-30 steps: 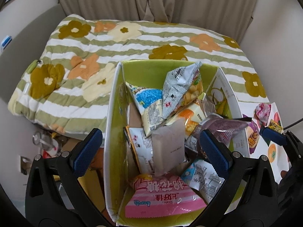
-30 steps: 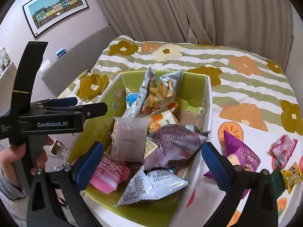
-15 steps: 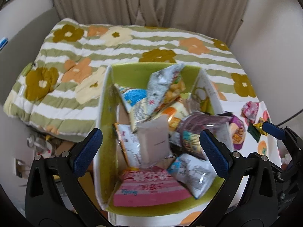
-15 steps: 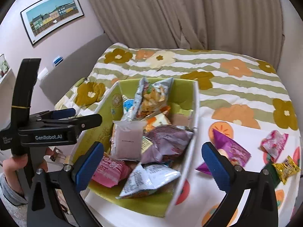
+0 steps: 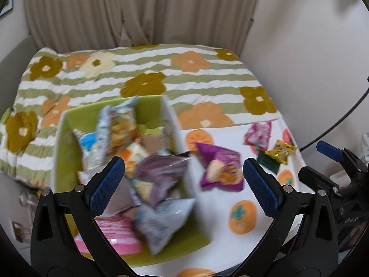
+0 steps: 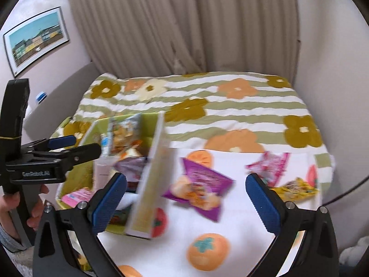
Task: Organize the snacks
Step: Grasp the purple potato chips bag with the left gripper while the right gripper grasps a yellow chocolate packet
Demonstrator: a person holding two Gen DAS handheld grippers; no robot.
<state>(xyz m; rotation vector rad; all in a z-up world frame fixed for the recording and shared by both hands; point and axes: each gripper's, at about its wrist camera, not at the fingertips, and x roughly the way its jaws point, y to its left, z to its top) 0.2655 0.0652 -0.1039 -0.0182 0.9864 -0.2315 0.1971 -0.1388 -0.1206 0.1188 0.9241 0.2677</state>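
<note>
A green-lined white box (image 5: 60, 143) (image 6: 152, 184) holds several snack bags and stands on the white cloth at the left. A purple snack bag (image 5: 219, 168) (image 6: 198, 187) lies on the cloth just right of the box. A pink bag (image 5: 258, 135) (image 6: 269, 164) and a yellow bag (image 5: 280, 152) (image 6: 297, 189) lie further right. My left gripper (image 5: 183, 187) is open and empty, above the box's right wall. My right gripper (image 6: 185, 204) is open and empty, above the purple bag. The frames are blurred.
The white cloth with orange fruit prints (image 6: 230, 230) lies at the near end of a bed with a striped flower blanket (image 5: 150, 78). Curtains (image 6: 184, 23) hang behind it. A wall stands at the right, and a black cable (image 5: 346, 120) runs there.
Both grippers have swung right and pulled back from over the box toward the loose bags on the cloth. Both stayed open and empty.
</note>
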